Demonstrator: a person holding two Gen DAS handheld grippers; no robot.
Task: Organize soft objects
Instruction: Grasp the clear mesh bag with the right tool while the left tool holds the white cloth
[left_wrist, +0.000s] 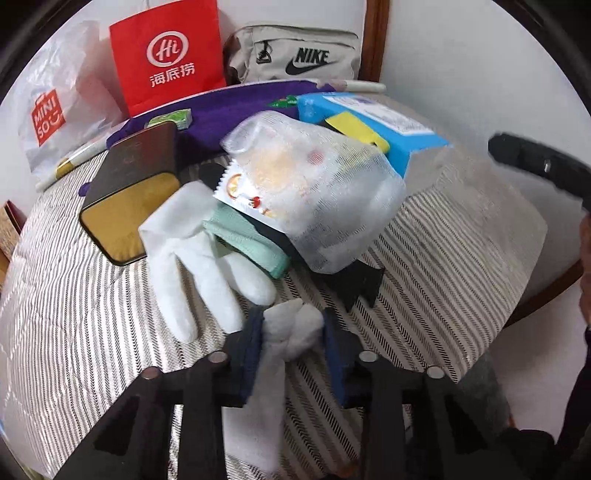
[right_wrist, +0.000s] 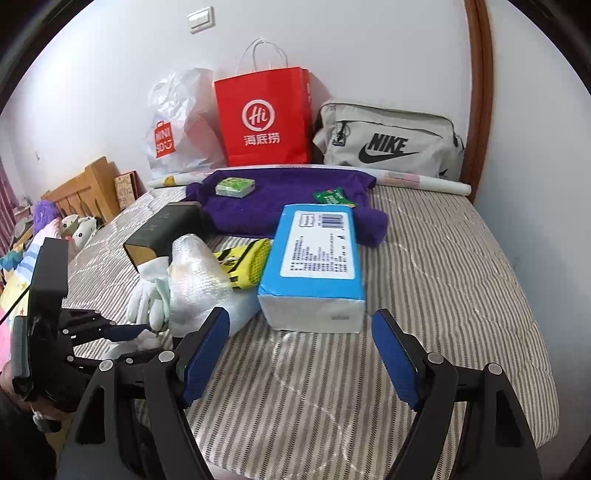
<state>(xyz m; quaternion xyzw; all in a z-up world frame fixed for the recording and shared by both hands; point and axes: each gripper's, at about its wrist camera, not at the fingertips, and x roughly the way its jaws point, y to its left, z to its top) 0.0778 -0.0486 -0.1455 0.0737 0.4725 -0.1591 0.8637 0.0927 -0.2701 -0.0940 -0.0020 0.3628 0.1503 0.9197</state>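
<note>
Left gripper (left_wrist: 291, 332) pinching white fluffy cloth (left_wrist: 291, 328) between blue pads, low on striped mattress (left_wrist: 424, 258); right gripper (right_wrist: 299, 350) hanging spread, holding nothing. Advising: lifting slowly, keeping pinch firm (loose end trailing under jaws), steering clear of white glove (left_wrist: 195, 266) just beside. Cloth looking bunched, downy, limp.

Against the wall I see a red paper bag (right_wrist: 264, 118), a white plastic bag (right_wrist: 177, 125) and a grey Nike bag (right_wrist: 388, 140). A dark tin (left_wrist: 129, 192) lies on my striped mattress (right_wrist: 443, 277).
</note>
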